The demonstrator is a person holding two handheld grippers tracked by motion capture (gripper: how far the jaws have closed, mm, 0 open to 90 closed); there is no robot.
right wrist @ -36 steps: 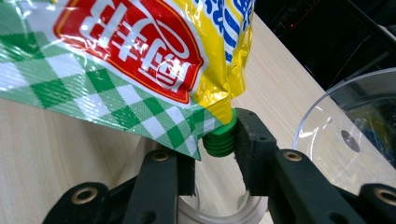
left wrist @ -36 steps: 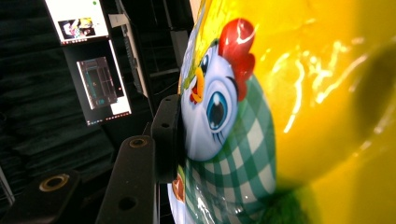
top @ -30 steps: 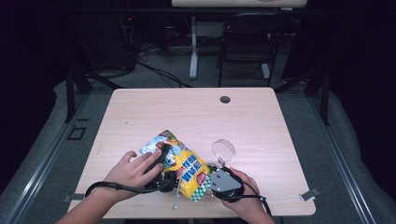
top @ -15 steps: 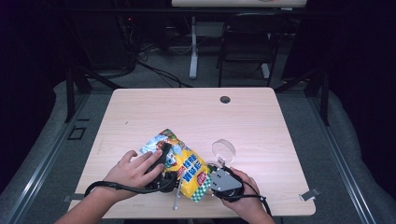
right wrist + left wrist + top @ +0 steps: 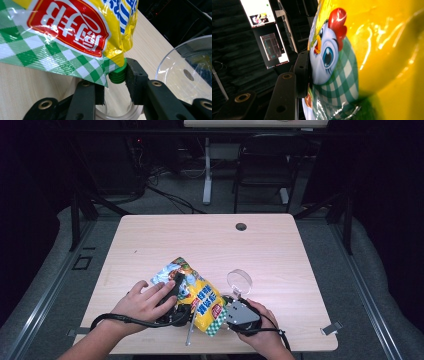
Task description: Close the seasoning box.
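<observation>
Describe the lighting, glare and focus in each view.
High view: table evenly lit, surroundings dark, pouch small and soft. Left gripper view: bright glare streaks on the glossy pouch, background dim. Right gripper view: print and green spout fairly sharp, clear dish reflective.

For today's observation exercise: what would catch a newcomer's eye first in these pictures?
The bright yellow pouch with green checks, near the table's front edge between both hands. The left gripper presses against its cartoon chicken. Its green spout sits at the right gripper, beside a clear dish.
</observation>
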